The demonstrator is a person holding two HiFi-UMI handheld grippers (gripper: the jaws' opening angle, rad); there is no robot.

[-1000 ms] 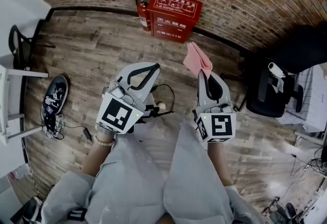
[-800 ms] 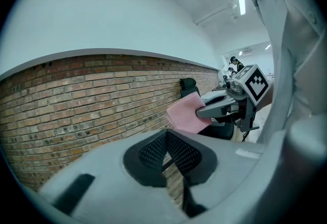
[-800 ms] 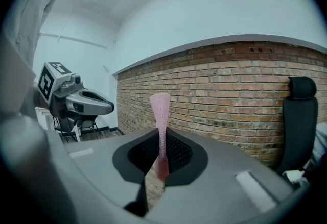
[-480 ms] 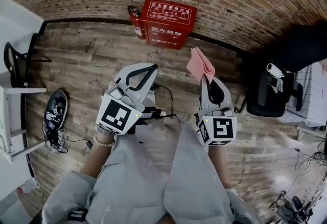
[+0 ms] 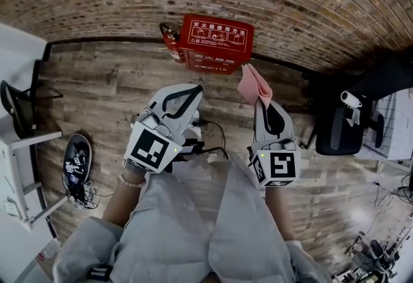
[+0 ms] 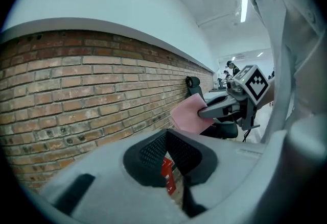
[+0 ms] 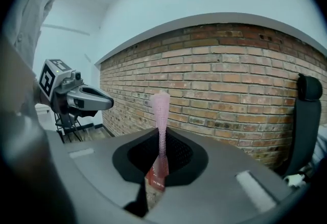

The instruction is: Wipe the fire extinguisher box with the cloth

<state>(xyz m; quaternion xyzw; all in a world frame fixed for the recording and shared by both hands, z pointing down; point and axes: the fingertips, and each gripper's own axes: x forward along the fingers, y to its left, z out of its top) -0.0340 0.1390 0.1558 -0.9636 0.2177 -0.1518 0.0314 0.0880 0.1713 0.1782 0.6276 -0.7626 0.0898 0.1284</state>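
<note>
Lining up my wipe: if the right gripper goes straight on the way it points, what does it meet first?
Probably the red fire extinguisher box against the brick wall, with the right gripper's pink cloth touching first; depth is unclear.

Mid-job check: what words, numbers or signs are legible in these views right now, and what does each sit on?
"灭火器使用方法": white heading on the lid of the red metal fire extinguisher box, as best it reads.
Smaller print below that heading and on the box front: too small and blurred to read.
Square-marker cubes: black-and-white patterns only, no letters.
Pink cloth: no print visible.
</note>
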